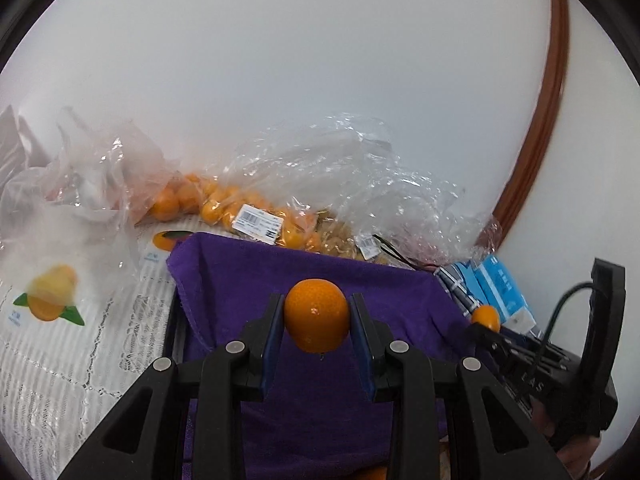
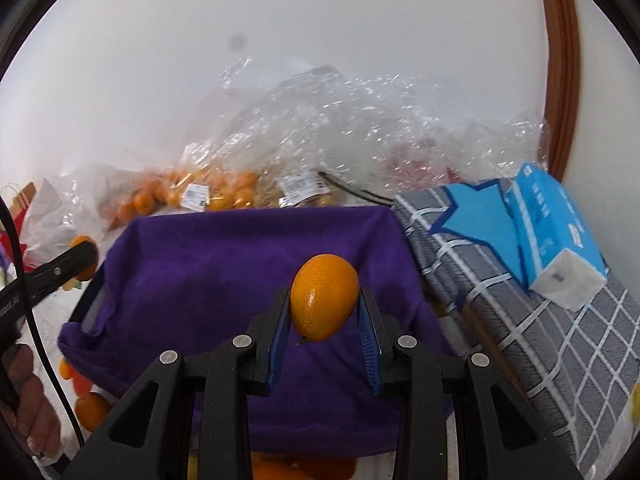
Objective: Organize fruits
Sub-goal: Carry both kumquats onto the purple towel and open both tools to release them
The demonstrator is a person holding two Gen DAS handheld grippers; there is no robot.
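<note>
Orange kumquats: left gripper [image 1: 317,316] clamps a round one [image 1: 317,315]; right gripper [image 2: 325,312] clamps an upright, right-leaning oval [image 2: 324,297].

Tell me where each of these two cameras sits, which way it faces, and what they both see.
Left wrist: on the left gripper, facing its orange above the purple cloth; right gripper at the right edge.
Right wrist: on the right gripper, facing its orange; left gripper at the left edge.
Shared: cloth, bagged oranges, tissue pack.
</note>
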